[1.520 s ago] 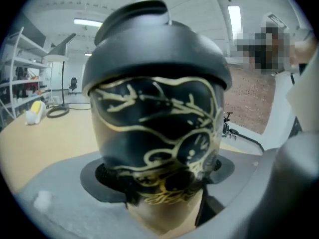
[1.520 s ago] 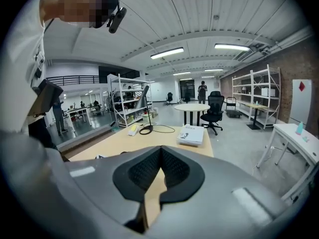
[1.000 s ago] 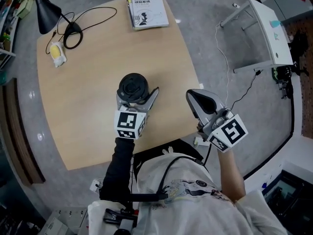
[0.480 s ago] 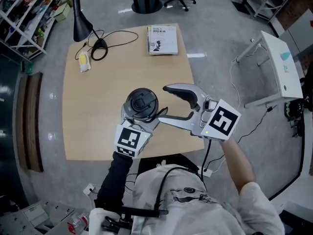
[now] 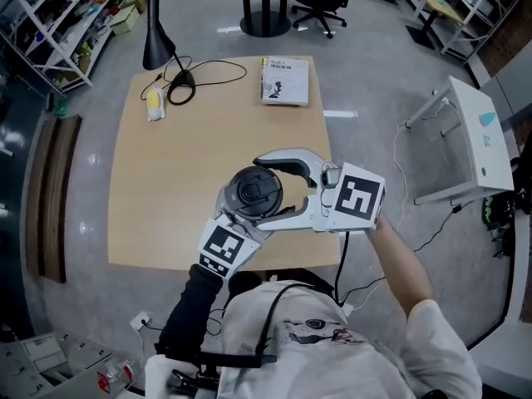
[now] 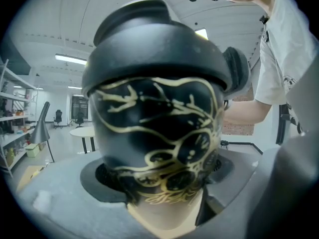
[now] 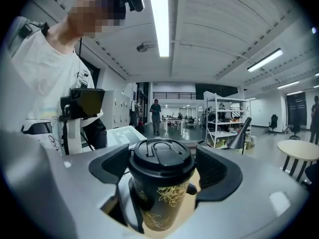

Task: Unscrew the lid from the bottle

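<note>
Finding: the bottle [image 5: 249,210], black with gold tracery, stands upright at the centre of the head view, its long axis pointing up toward that camera. The lid [image 5: 256,191] is seated on top.

Left gripper [image 5: 246,214]: it enters from the lower left of the frame and is clamped on the bottle's body below the lid. We cannot tell whether the base rests on the table [image 5: 158,189] or hangs above it.

Right gripper [image 5: 281,188]: it enters from the right of the frame, level with the lid. Its jaws are opening, one on each side of the lid. In the right gripper view both pads stand clear of the rim, with a gap on either side, so nothing is pinched.

Judgement: the coming move turns on this straddle. The lid lies dead ahead between the right jaws, and they need only close across the rim before twisting about the upright axis.

Surroundings: a lamp [image 5: 158,36], its cable [image 5: 212,77], a yellow object [image 5: 155,105] and a book [image 5: 285,80] occupy the upper part of the frame, well apart from the work. We see no obstruction.
</note>
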